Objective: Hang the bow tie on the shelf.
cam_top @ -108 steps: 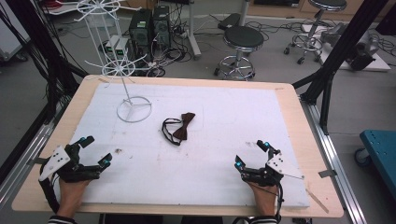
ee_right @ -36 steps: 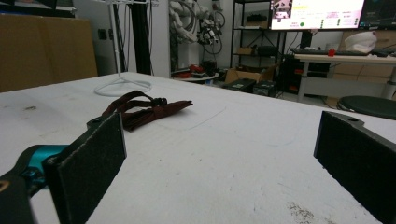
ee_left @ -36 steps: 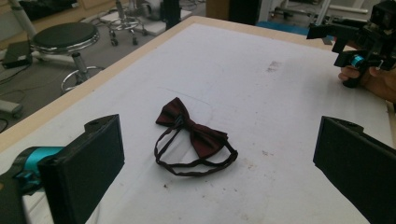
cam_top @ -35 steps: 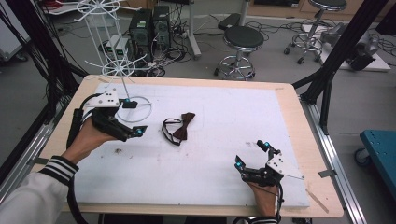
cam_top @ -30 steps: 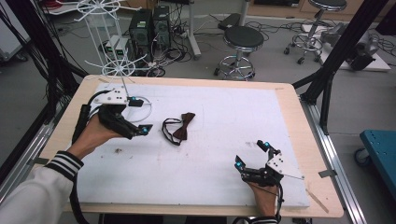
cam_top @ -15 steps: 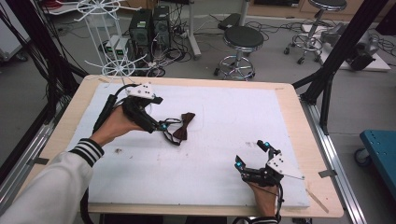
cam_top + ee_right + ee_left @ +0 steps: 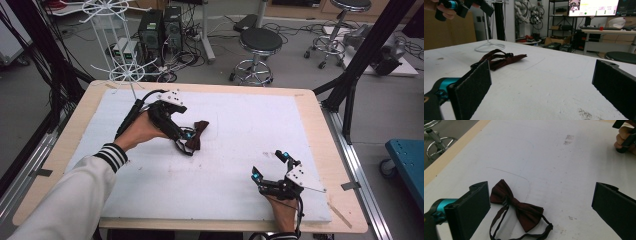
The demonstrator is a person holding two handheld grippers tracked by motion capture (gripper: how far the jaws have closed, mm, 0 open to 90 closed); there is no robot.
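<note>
A dark maroon bow tie (image 7: 198, 134) with a black strap lies flat on the white board (image 7: 250, 120), left of the middle. My left gripper (image 7: 184, 134) hovers just over it, open. In the left gripper view the bow tie (image 7: 517, 207) lies between the wide-apart jaws of the left gripper (image 7: 541, 208), closer to the left pad (image 7: 471, 210). My right gripper (image 7: 270, 166) rests open near the front right edge with nothing between its jaws. From the right gripper view, that open gripper (image 7: 541, 87) looks across the board at the bow tie (image 7: 504, 60).
A white wire stand (image 7: 122, 50) rises at the board's back left, just behind my left hand; its ring base (image 7: 489, 46) sits behind the bow tie. The wooden table edge (image 7: 312, 105) frames the board. Stools and computers stand on the floor beyond.
My left gripper has travelled from the front left edge past the wire stand's base to the bow tie, staying open. The right gripper and the bow tie have stayed put.
</note>
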